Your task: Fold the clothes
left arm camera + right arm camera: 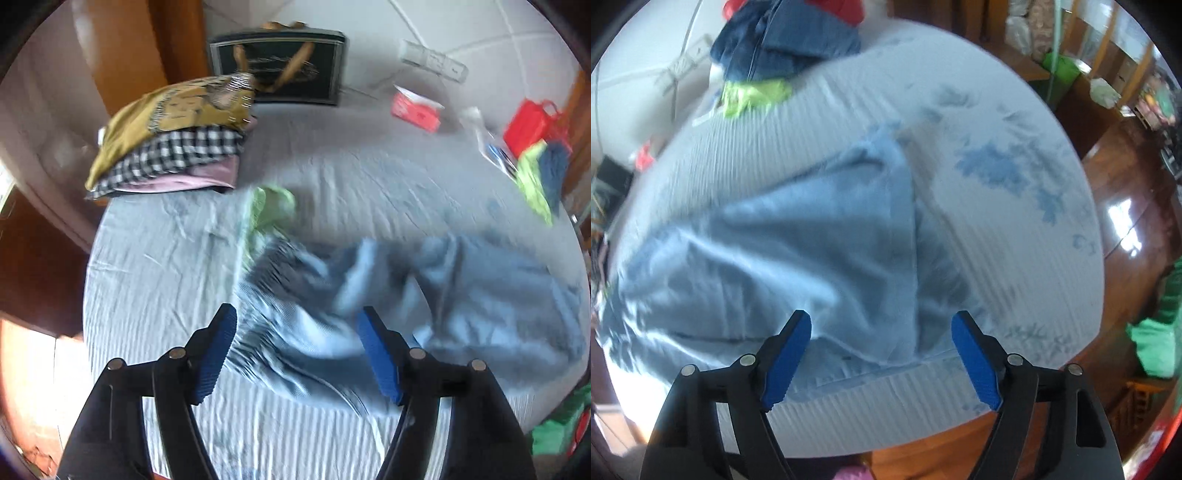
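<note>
Crumpled light-blue cotton garment (388, 295) on striped sheet (blurred), ahead of left gripper (297, 354) and right gripper (881, 360), jaws spread, gripping nothing.

One light blue garment (424, 295) lies crumpled at mid-frame, with one green cloth (271, 206) just above it. At upper left, one stack (173, 136) holds three folded pieces: mustard, checked, pink. One dark framed bag (280, 62) sits at top centre, one red box (417, 109) and one red bag (528, 122) at upper right. Two grippers show, left (297, 354) and right (882, 354), each with two blue pads.
</note>
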`<state>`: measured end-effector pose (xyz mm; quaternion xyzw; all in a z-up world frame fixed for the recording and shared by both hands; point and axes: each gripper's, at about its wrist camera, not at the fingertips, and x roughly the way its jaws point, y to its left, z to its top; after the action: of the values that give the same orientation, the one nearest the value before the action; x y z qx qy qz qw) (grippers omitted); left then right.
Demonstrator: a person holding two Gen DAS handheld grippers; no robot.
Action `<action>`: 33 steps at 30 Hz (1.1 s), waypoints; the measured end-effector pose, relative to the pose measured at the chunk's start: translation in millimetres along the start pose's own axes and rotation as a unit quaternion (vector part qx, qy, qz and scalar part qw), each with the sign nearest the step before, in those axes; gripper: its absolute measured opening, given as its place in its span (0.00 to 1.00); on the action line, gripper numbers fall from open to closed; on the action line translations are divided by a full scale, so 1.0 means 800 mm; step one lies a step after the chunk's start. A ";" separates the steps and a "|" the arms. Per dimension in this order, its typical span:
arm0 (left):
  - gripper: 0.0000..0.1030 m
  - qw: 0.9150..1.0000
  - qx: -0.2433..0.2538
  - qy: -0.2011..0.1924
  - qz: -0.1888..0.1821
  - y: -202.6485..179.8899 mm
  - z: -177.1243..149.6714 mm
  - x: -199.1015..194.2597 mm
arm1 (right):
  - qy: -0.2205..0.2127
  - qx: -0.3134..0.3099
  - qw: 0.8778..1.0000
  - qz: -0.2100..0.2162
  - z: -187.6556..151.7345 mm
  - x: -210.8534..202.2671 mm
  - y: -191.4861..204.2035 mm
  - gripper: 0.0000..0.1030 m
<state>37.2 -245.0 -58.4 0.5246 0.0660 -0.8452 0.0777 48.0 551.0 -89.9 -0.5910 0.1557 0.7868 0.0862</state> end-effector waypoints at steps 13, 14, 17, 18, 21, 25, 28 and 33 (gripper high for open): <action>0.66 0.992 -0.056 0.084 0.081 -0.005 0.018 0.142 | 0.001 0.084 0.996 -0.012 0.057 0.068 -0.019 0.72; 0.66 0.991 -0.052 0.087 0.088 -0.006 0.015 0.147 | 0.000 0.087 0.996 -0.008 0.059 0.075 -0.018 0.73; 0.45 0.990 -0.051 0.087 0.094 -0.011 0.012 0.153 | 0.000 0.073 0.997 -0.021 0.063 0.092 -0.006 0.73; 0.38 0.991 -0.052 0.086 0.094 -0.013 0.012 0.153 | 0.001 0.062 0.998 -0.025 0.065 0.097 0.001 0.69; 0.19 0.986 -0.047 0.066 0.143 -0.019 0.021 0.133 | 0.011 0.007 0.997 -0.082 0.068 0.107 0.024 0.04; 0.17 0.982 -0.073 0.047 0.167 0.005 0.035 0.114 | -0.038 -0.003 0.989 -0.142 0.084 0.078 0.017 0.04; 0.24 0.983 -0.096 0.069 0.137 0.023 0.035 0.122 | -0.038 -0.006 0.985 -0.169 0.098 0.074 0.003 0.09; 0.46 0.985 -0.133 0.075 0.078 0.029 0.021 0.094 | -0.022 0.057 0.994 -0.090 0.080 0.068 -0.029 0.28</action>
<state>-5.5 -275.7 -119.3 0.5752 0.1422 -0.7786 0.2067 -18.1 592.7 -128.9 -0.5790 0.1442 0.7788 0.1937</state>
